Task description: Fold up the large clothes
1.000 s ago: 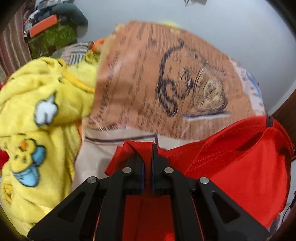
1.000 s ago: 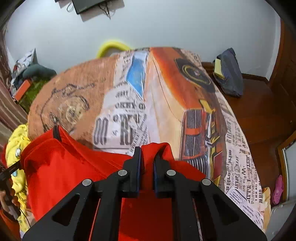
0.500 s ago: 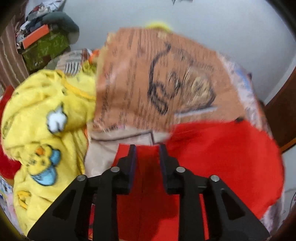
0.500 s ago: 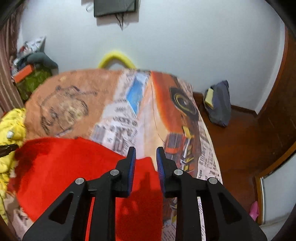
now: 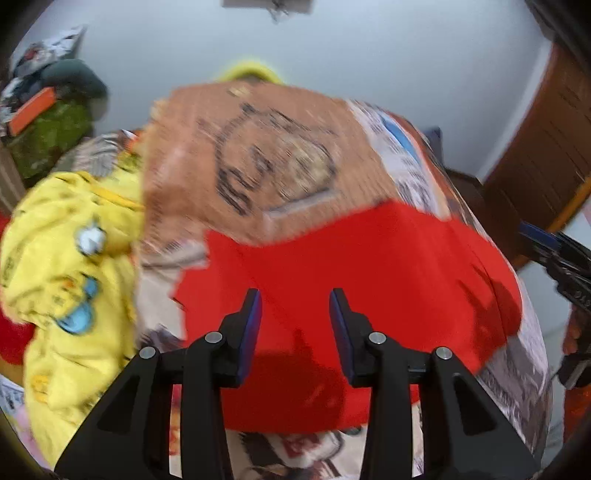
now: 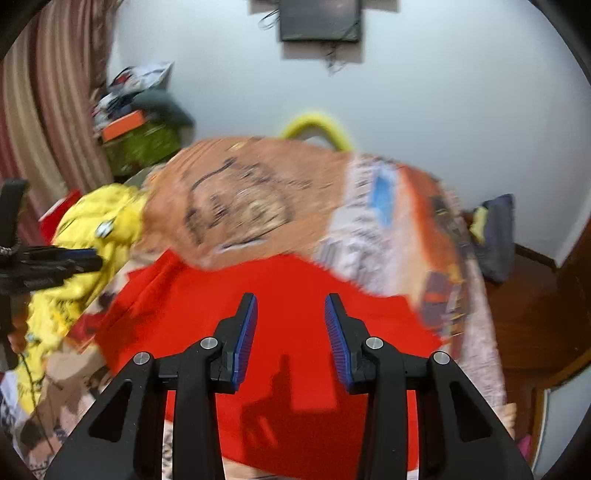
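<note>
My left gripper [image 5: 294,301] hangs over the near part of the bright red cloth garment [image 5: 369,288], its black fingers with blue pads standing apart with nothing between them; the jaws have just been opening, and the red fabric lies below them, not pinched. My right gripper [image 6: 290,306] is the same: fingers apart, jaws just opened, empty, with the red garment [image 6: 288,306] spread beneath. The garment lies flat near the front edge of the bed, on the printed bedspread with an orange-brown patch and newspaper-style lettering [image 5: 258,147]. It reaches from near the bed's left side almost to the right edge. Along the left side of the bed sits a crumpled yellow fleece blanket with cartoon patches [image 5: 66,266], just beside the red garment's left corner. In the left view my right gripper shows at the far right edge [image 5: 550,243]; in the right view my left gripper shows at the far left [image 6: 55,262]. Beyond the head of the bed stands a pale wall [image 6: 443,92] with a dark panel [image 6: 319,18] mounted on it. Both views are blurred.
</note>
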Action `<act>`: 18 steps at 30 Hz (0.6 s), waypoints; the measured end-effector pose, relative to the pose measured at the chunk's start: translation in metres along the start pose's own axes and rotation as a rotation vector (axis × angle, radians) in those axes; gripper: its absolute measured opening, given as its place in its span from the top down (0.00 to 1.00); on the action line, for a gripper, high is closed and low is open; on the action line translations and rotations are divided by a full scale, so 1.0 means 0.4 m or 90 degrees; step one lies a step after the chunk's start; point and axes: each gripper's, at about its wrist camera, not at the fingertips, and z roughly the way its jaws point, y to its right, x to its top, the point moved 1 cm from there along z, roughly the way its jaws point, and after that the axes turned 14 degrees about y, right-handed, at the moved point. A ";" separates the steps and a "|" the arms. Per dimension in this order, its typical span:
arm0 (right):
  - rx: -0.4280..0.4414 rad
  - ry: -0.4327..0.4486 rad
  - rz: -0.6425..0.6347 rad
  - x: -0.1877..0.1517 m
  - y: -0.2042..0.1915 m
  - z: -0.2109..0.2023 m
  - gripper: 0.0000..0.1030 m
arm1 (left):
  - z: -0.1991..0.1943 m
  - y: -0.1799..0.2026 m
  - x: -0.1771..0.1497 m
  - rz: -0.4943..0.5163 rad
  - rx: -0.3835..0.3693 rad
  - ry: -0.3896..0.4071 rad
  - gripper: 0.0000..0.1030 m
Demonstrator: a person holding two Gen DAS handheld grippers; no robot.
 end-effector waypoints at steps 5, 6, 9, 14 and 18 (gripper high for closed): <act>0.025 -0.043 -0.028 -0.080 -0.088 0.092 0.67 | 0.066 0.059 -0.084 0.032 -0.025 -0.039 0.64; 0.025 -0.053 -0.031 -0.095 -0.094 0.106 0.67 | 0.084 0.065 -0.101 0.031 -0.031 -0.049 0.64; 0.015 -0.089 -0.050 -0.141 -0.114 0.153 0.66 | 0.133 0.061 -0.138 0.021 -0.033 -0.073 0.64; -0.033 -0.069 -0.073 -0.166 -0.093 0.144 0.31 | 0.182 0.028 -0.189 0.017 0.014 -0.067 0.48; -0.034 -0.058 -0.051 -0.173 -0.050 0.110 0.29 | 0.180 -0.033 -0.220 -0.029 0.029 -0.063 0.43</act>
